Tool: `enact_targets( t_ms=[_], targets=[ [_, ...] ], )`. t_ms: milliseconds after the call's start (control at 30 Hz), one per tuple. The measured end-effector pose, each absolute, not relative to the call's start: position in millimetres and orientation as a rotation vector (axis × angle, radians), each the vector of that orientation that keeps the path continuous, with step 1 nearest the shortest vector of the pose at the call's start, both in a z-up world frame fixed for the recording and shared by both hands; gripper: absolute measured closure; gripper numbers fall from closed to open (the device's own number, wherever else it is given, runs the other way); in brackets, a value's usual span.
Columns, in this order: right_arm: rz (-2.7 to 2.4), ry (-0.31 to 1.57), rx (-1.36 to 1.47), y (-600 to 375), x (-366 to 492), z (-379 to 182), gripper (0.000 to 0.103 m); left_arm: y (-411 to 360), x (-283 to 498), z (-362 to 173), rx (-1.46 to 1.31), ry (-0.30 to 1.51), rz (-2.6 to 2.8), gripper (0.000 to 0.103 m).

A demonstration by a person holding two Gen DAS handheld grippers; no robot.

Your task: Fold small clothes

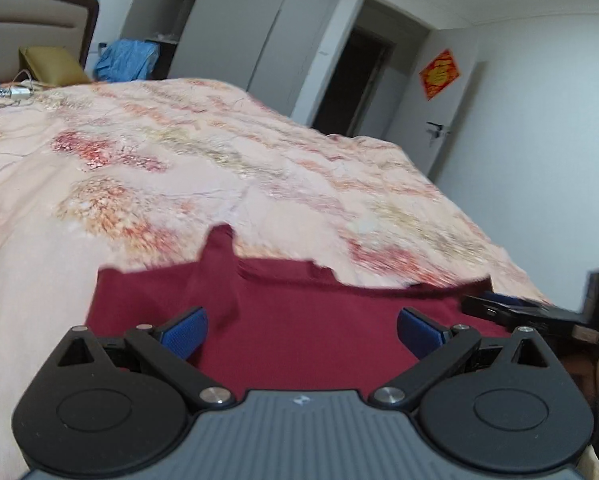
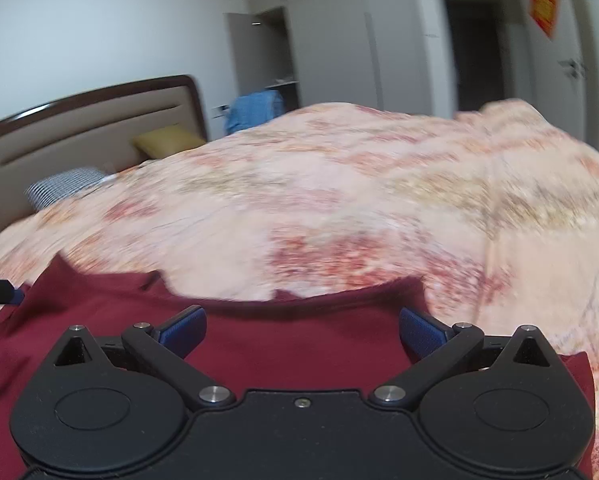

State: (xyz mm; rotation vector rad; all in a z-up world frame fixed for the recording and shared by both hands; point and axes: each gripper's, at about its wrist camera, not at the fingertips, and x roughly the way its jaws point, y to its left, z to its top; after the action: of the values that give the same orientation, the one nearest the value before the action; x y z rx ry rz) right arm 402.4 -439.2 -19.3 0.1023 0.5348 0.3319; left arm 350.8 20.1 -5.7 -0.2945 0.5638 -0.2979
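A dark red garment (image 1: 299, 332) lies flat at the near edge of a floral bedspread (image 1: 179, 168), whose far expanse is bare. Left gripper (image 1: 302, 334) and right gripper (image 2: 302, 334) hover over it, jaws spread, grasping nothing. Wardrobe (image 1: 235, 24) and doorway (image 1: 355, 80) stand beyond.

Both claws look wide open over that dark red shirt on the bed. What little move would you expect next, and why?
Probably lower both and pinch an edge. The left gripper and right gripper are both open and hold nothing, while the shirt lies spread on the bedspread right under them. Its far edge looks rumpled, so gripping cloth likely comes before any fold.
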Motion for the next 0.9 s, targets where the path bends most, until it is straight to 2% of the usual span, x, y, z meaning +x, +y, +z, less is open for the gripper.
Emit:
enact_targets(
  t_ms=[200, 333, 500, 667, 767, 900],
  targets=[
    [0.294, 0.541, 0.141, -444, 410, -45, 0.000, 60, 406, -36, -0.456, 0.636, -0.174, 0.000],
    [0.298, 0.537, 0.146, -445, 410, -47, 0.000, 83, 410, -55, -0.582, 0.600, -0.189, 0.000],
    [0.306, 0.533, 0.173, -449, 410, -49, 0.000, 69, 410, -60, -0.479, 0.579, -0.121, 0.000],
    [0.305, 0.528, 0.171, -448, 410, -49, 0.000, 42, 409, -42, -0.295, 0.601, 0.024, 0.003],
    [0.304, 0.526, 0.172, -448, 409, -49, 0.000, 31, 394, -26, -0.187, 0.496, 0.078, 0.000],
    [0.302, 0.526, 0.166, -448, 409, -49, 0.000, 25, 376, -10, -0.221, 0.353, -0.074, 0.000]
  ],
)
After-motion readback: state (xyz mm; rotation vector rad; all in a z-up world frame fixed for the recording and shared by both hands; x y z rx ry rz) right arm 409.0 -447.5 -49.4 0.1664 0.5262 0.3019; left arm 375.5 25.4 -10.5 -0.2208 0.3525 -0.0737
